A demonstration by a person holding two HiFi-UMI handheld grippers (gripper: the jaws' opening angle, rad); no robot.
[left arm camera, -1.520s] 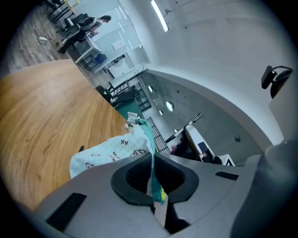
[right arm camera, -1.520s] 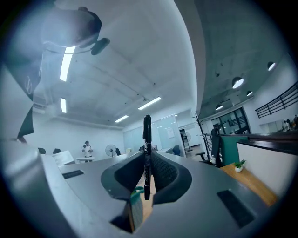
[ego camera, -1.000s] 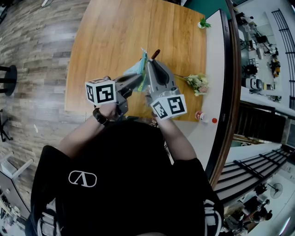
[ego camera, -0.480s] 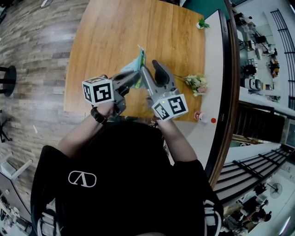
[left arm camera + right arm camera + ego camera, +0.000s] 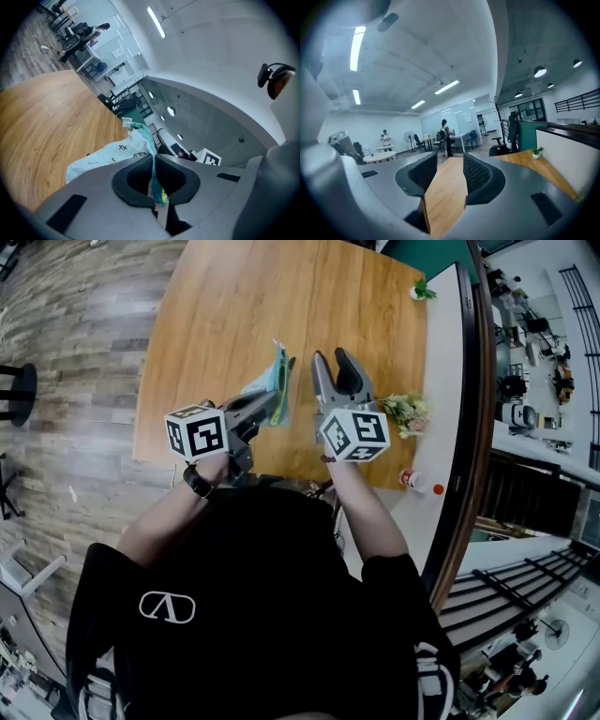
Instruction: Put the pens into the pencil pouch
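My left gripper (image 5: 279, 396) is shut on the teal edge of the pencil pouch (image 5: 276, 381) and holds it up above the wooden table (image 5: 234, 306). In the left gripper view the pale blue, star-printed pouch (image 5: 108, 157) hangs to the left of the jaws, and its edge is pinched where the left gripper (image 5: 153, 158) closes. My right gripper (image 5: 334, 360) stands just right of the pouch, apart from it, with its jaws open and nothing between them. Only bare wood shows through the gap of the right gripper (image 5: 450, 165). No pen is in view.
A bunch of flowers (image 5: 405, 411) lies on the table to the right of the right gripper. A small potted plant (image 5: 419, 289) stands at the far right corner. A small red and white object (image 5: 412, 479) sits on the white counter (image 5: 441, 381) beside the table.
One second ago my right gripper held a dark pen at the pouch's top. Its jaws have opened, the pen is gone from view, and the gripper has swung right, away from the pouch.
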